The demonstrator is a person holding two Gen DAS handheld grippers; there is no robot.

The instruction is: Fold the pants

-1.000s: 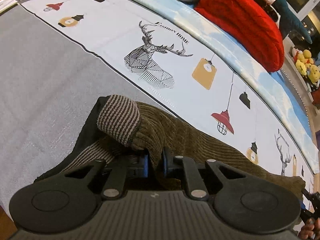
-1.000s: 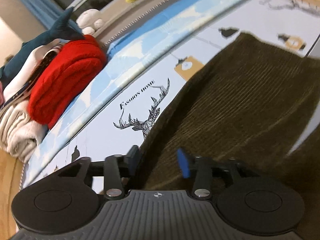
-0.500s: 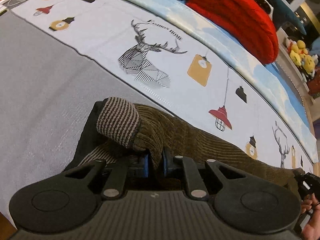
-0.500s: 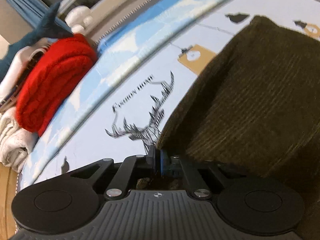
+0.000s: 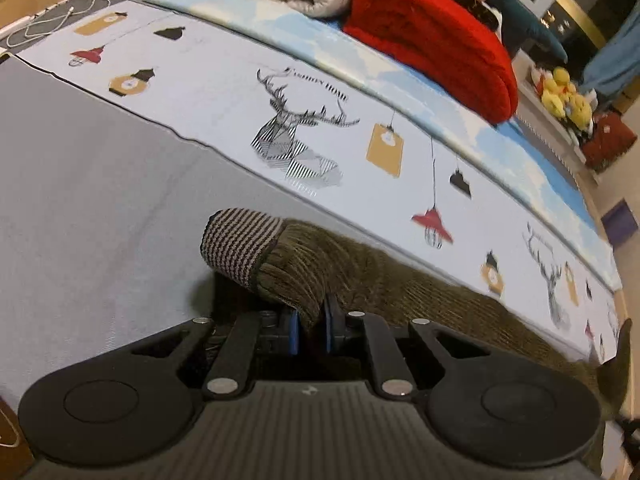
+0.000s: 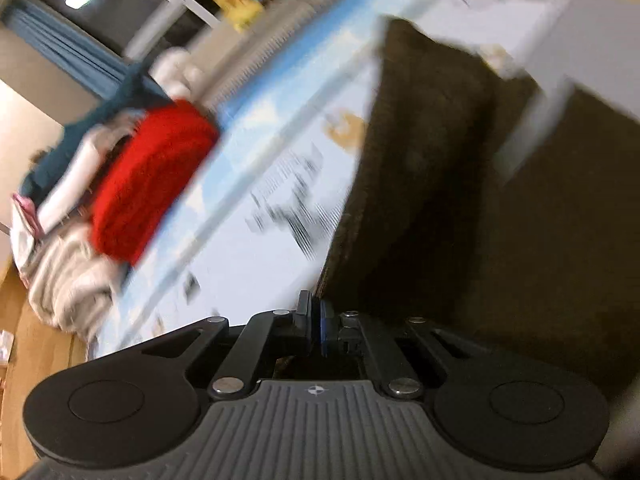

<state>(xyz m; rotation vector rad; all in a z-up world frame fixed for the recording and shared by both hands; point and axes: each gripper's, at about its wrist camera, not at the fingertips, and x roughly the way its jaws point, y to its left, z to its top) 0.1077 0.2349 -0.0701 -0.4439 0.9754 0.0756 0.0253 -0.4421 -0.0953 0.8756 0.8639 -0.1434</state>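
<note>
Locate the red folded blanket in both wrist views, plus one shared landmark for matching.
Left wrist: red blanket at upper right, on the bed's far side.
Right wrist: red blanket at left of centre, blurred.
Shared landmark: the deer print on the bedsheet, beside the olive pants.
</note>
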